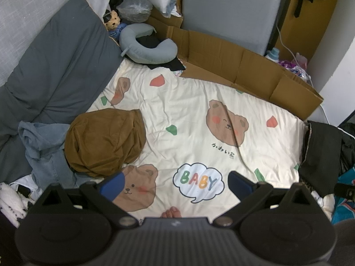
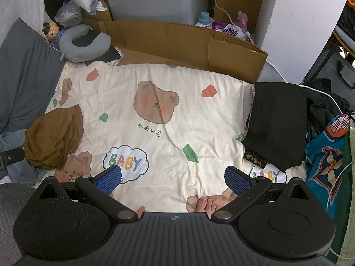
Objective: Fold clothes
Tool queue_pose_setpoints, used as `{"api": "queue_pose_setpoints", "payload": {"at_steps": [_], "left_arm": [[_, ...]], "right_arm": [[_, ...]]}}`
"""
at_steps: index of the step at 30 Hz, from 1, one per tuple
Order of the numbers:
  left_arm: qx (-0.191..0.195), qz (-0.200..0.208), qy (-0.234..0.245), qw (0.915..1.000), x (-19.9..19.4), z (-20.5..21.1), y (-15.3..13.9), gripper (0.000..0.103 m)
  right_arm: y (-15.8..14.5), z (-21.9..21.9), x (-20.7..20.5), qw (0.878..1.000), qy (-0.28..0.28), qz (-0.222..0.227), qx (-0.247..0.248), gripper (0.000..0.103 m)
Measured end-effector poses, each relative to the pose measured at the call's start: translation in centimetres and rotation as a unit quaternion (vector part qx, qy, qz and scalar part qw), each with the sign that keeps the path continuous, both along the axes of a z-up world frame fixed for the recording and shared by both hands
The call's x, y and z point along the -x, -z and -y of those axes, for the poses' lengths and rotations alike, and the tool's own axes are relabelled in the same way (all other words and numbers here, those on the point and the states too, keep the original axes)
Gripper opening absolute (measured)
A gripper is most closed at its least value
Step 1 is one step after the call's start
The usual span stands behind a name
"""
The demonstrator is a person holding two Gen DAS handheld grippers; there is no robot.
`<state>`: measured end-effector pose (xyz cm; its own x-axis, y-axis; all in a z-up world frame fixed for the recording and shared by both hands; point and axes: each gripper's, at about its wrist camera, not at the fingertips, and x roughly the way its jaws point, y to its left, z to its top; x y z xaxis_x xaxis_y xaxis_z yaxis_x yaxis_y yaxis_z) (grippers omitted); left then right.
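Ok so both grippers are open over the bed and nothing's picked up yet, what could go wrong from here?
1. The brown garment lies bunched on the jeans; a grab by the left gripper might lift both.
2. A bare foot sits under the right gripper; lowering there could pinch it.
3. A thin cord crosses the blanket and may snag.
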<state>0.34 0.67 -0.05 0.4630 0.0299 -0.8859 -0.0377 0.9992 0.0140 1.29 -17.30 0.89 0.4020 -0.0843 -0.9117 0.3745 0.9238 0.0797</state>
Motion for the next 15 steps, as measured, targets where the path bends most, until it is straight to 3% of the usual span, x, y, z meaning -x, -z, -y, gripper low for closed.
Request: {"api": "queue_pose_setpoints", "payload": {"at_steps": [15], "left_arm": [[0.004, 0.000, -0.006, 1.0000, -0.10, 0.08, -0.02, 0.100]], "right_arm": [[-0.03, -0.40, -0.07, 1.000, 0.001, -0.002, 0.004, 0.102]]}}
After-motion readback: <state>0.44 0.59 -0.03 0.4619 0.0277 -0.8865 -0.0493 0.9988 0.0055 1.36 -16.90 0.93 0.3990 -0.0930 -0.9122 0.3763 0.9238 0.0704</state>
